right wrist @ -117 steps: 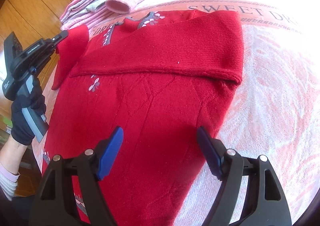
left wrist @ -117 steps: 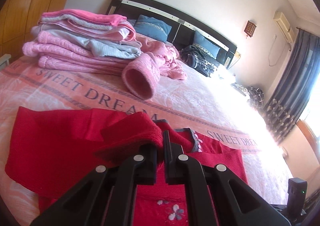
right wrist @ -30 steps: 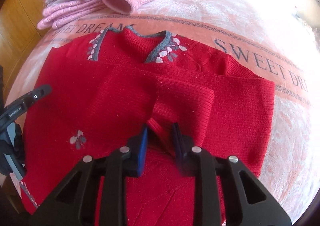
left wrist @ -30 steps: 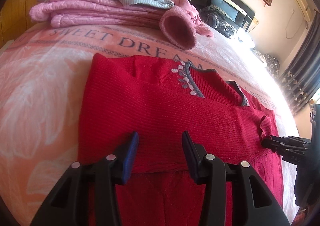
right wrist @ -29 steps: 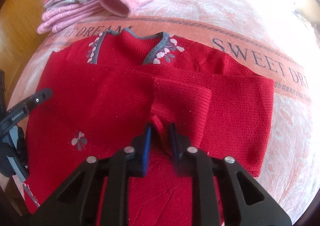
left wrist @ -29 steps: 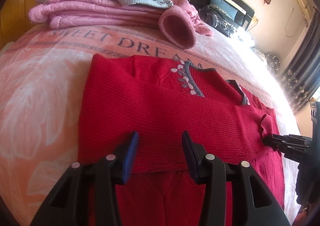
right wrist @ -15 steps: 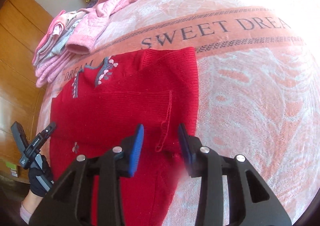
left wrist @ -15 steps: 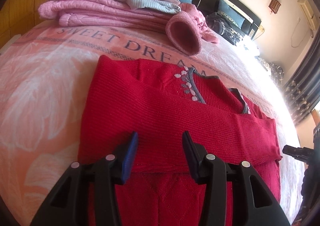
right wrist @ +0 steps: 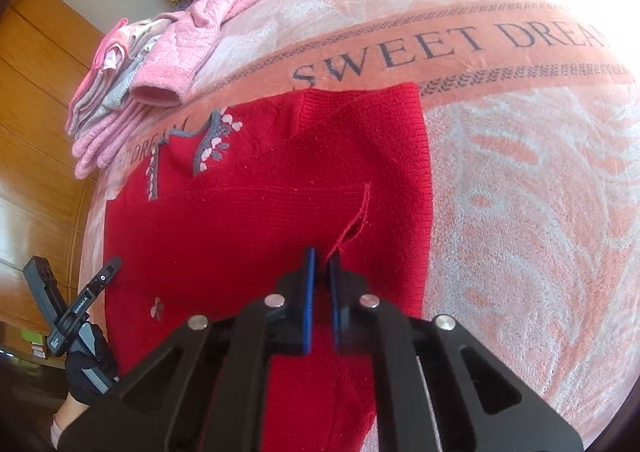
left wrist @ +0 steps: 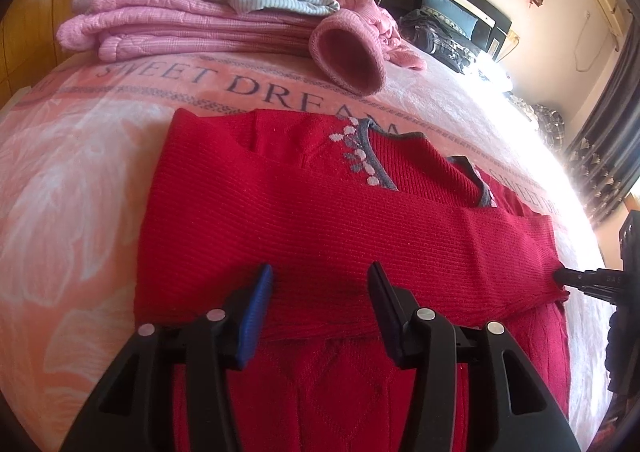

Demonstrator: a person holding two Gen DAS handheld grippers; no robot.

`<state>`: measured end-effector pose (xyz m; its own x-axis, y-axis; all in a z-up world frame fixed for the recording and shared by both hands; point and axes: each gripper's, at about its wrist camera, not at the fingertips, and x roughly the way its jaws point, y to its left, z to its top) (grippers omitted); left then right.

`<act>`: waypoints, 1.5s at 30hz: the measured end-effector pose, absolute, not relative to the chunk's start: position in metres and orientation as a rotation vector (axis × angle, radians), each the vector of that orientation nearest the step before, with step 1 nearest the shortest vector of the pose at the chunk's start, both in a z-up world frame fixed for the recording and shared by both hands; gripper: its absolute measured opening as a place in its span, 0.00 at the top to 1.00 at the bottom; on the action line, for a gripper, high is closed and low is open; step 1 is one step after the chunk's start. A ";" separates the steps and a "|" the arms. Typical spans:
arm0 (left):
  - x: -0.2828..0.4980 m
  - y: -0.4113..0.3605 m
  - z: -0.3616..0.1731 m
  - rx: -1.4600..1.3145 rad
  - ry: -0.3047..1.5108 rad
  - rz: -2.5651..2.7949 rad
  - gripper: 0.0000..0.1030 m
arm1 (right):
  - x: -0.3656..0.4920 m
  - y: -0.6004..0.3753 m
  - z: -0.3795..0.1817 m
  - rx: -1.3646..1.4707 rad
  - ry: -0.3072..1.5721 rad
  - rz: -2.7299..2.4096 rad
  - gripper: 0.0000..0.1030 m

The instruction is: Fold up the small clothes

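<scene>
Red sweater (left wrist: 320, 219) under both tools: L tool (left wrist: 318, 304) agape, empty; R tool (right wrist: 323, 276) pinching sleeve cuff.

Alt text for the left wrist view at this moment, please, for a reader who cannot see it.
The open left gripper hovers over a red sweater lying flat on a pink "SWEET DREAM" blanket, its sleeves folded across the chest. Behind it sits a stack of folded pink clothes; the right gripper touches the sweater's right edge.

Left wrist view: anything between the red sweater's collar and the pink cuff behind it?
Only bare bedspread, its "DREAM" lettering band, separates the red sweater from the pink cuff. The right wrist view agrees.
</scene>
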<state>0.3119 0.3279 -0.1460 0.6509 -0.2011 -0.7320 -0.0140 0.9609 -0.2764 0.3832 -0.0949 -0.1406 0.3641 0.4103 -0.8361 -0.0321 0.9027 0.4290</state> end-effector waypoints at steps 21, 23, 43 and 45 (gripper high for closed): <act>0.308 0.323 -0.149 -0.226 0.878 -0.125 0.47 | 0.369 -0.089 -0.160 0.304 1.273 0.266 0.82; 0.308 0.319 -0.150 -0.188 0.882 -0.138 0.44 | 0.370 -0.088 -0.161 0.298 1.270 0.259 0.82; 0.209 0.359 -0.101 -0.278 1.032 -0.085 0.38 | 0.258 -0.086 -0.082 0.279 1.240 0.315 0.73; 0.190 0.361 -0.094 -0.277 1.050 -0.073 0.38 | 0.237 -0.084 -0.075 0.281 1.253 0.322 0.70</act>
<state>0.1897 0.3614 -0.0945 0.4986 -0.1905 -0.8456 -0.0724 0.9630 -0.2597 0.2371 -0.0839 -0.0751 0.2790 0.3877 -0.8786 -0.0838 0.9212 0.3799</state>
